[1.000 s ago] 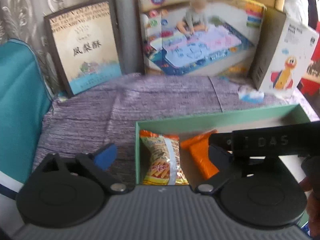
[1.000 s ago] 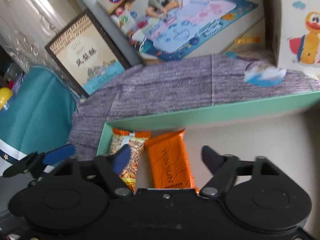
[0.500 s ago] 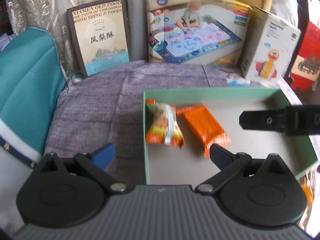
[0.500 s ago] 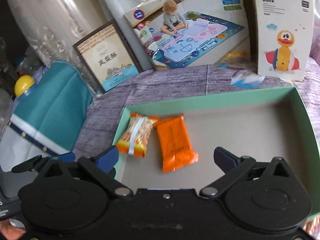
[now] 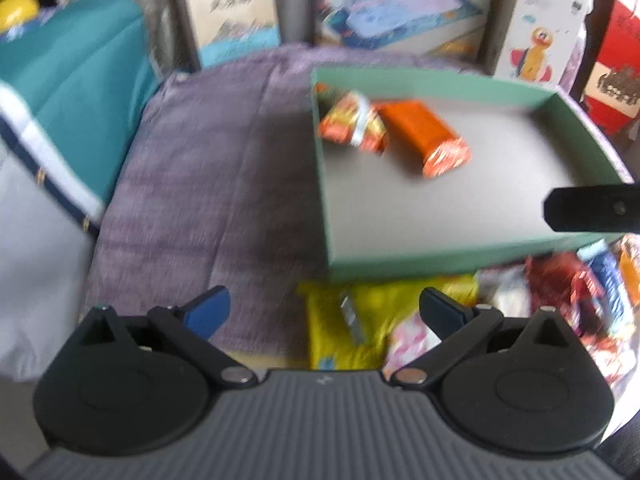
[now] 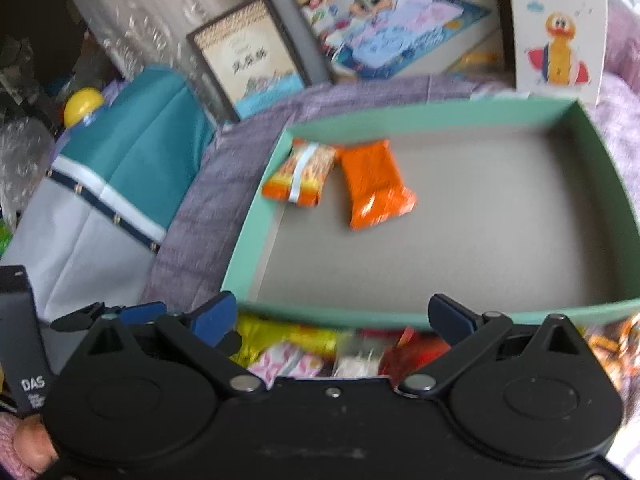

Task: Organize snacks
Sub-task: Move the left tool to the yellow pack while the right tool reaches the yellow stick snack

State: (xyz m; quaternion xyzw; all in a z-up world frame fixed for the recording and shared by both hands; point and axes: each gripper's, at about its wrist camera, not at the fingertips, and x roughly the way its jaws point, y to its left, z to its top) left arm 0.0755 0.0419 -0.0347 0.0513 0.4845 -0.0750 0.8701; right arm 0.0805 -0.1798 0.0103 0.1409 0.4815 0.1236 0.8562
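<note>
A green-walled box (image 5: 324, 184) (image 6: 248, 240) lies on a purple cloth. In its far left corner lie a striped orange-yellow snack pack (image 5: 354, 124) (image 6: 300, 174) and a plain orange snack pack (image 5: 428, 138) (image 6: 374, 184). A pile of loose snacks lies in front of the box, with a yellow pack (image 5: 352, 316) (image 6: 280, 338) and a red pack (image 5: 560, 284) (image 6: 416, 350). My left gripper (image 5: 324, 312) is open and empty above the pile's left end. My right gripper (image 6: 332, 316) is open and empty over the box's near wall.
A teal and grey cushion (image 5: 68, 92) (image 6: 120, 184) sits to the left. Boxes lean at the back: a brown-framed pastry box (image 6: 248, 60), a play-mat box (image 6: 396, 32) and a duck toy box (image 5: 536, 28) (image 6: 556, 28). The right gripper's body (image 5: 592, 208) shows in the left view.
Both grippers have pulled back and up from the box. The loose snack pile in front of the box has come into view. Both snack packs stay in the box.
</note>
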